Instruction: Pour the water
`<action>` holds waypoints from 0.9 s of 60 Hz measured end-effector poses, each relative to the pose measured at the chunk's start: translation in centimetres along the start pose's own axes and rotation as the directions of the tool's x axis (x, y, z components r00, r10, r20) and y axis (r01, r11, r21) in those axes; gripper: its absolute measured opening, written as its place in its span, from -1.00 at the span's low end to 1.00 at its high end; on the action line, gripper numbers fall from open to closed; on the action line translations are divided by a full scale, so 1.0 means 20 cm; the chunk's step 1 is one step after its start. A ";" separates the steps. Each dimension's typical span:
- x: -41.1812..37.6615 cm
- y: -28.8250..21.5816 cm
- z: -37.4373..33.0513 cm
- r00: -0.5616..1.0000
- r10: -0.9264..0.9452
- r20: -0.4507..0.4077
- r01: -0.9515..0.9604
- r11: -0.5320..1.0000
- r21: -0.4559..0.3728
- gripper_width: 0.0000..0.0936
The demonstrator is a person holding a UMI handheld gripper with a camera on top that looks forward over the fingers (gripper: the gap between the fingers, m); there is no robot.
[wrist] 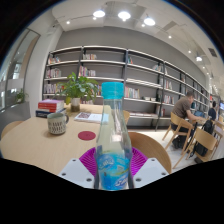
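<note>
1. The tongs [113, 163] sit at the bottom centre of the frame, with magenta pads [90, 158] visible on the inner face of each finger.
2. A clear plastic water bottle [113, 140] stands upright between the two fingers. It has a light blue cap at the top and a blue label at its lower part.
3. The pads meet the lower body of the bottle on both sides; the tongs are closed narrow on it and hold it.
4. The bottle rises through the centre of the frame, from the fingers up to mid-height, and hides what lies directly ahead.
5. A round, light wooden surface [35, 140] spreads to the left of the bottle. Its curved edge runs toward the lower left of the frame.
6. On the surface, at centre left, stands a patterned mug [57, 123]. A small red coaster [87, 135] lies just beside the bottle, to its left.
7. Farther back on the surface are a stack of books [49, 106], an open book [88, 116] and a potted plant [78, 88].
8. The bare stretch of the surface lies in the lower left, between the mug and the fingers.
9. To the right of the bottle a wooden chair [182, 128] stands on the floor, and a seated person [187, 107] is at the right of the frame.
10. Bookshelves [140, 75] line the rear wall across the upper half of the frame.
</note>
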State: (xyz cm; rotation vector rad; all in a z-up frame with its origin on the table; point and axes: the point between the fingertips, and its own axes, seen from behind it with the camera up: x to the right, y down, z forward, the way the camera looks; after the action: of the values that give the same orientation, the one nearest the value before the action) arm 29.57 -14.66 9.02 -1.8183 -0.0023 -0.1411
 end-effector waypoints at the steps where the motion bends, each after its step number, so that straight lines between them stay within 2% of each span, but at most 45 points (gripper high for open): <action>1: -0.01 0.00 0.01 1.000 -0.009 -0.002 0.009 1.000 -0.001 -0.18; 8: -0.04 -0.01 0.05 1.000 -0.019 -0.012 0.019 0.999 -0.034 -0.18; 16: -0.09 -0.14 0.19 0.988 -0.144 -0.054 0.141 0.989 -0.045 -0.18; 29: -0.22 -0.49 0.54 0.801 -0.592 -0.094 0.584 0.806 -0.100 -0.18; 33: -0.28 -0.57 0.66 0.681 -0.727 -0.088 0.718 0.686 -0.117 -0.18; 36: -0.36 -0.67 0.72 0.587 -0.805 -0.091 0.799 0.594 -0.098 -0.18; 42: -0.45 -0.77 0.85 0.315 -0.946 -0.078 0.939 0.323 -0.119 -0.16; 54: -0.56 -0.76 1.04 -0.129 -0.992 -0.016 0.979 -0.125 -0.163 -0.16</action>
State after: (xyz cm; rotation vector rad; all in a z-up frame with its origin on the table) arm 19.21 9.99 17.57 -1.4288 -1.4381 -1.4481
